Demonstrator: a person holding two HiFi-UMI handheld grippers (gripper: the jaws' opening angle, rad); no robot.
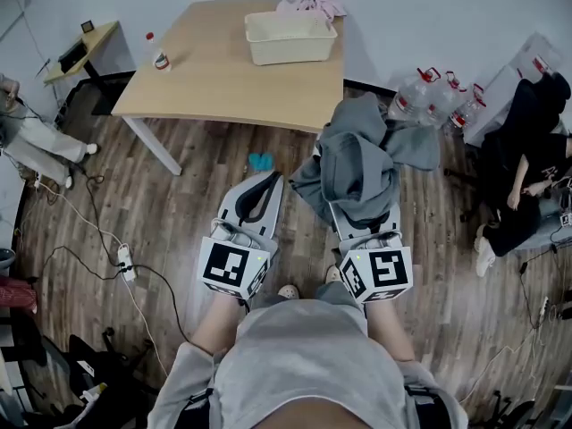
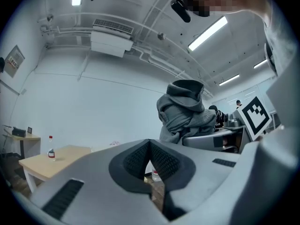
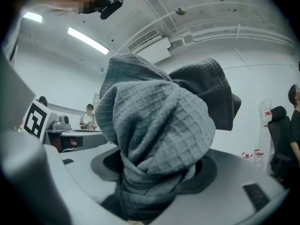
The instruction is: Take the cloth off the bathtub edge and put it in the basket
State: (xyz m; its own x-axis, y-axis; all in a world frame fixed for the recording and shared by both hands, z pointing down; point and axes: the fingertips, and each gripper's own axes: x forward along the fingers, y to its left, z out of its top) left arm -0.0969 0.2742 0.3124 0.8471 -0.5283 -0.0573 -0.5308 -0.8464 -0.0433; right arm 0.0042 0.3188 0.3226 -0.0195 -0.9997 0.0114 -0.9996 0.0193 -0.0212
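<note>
A grey waffle-weave cloth [image 1: 357,159] hangs bunched from my right gripper [image 1: 366,222], which is shut on it; its fingertips are buried in the folds. In the right gripper view the cloth [image 3: 159,125] fills the middle and is clamped between the dark pads [image 3: 206,170]. My left gripper [image 1: 271,180] is beside it at the left, shut with nothing in it; its pads [image 2: 140,161] meet at the tip. The cream basket [image 1: 290,38] stands on the far side of the wooden table [image 1: 223,79], ahead of both grippers. No bathtub is in view.
A small bottle [image 1: 159,56] stands on the table's left part, and a pink cloth [image 1: 313,5] lies behind the basket. Large water bottles [image 1: 438,96] sit on the floor at the right. People sit at the right [image 1: 527,168] and left [image 1: 36,141]. Cables and a power strip [image 1: 125,262] lie on the floor.
</note>
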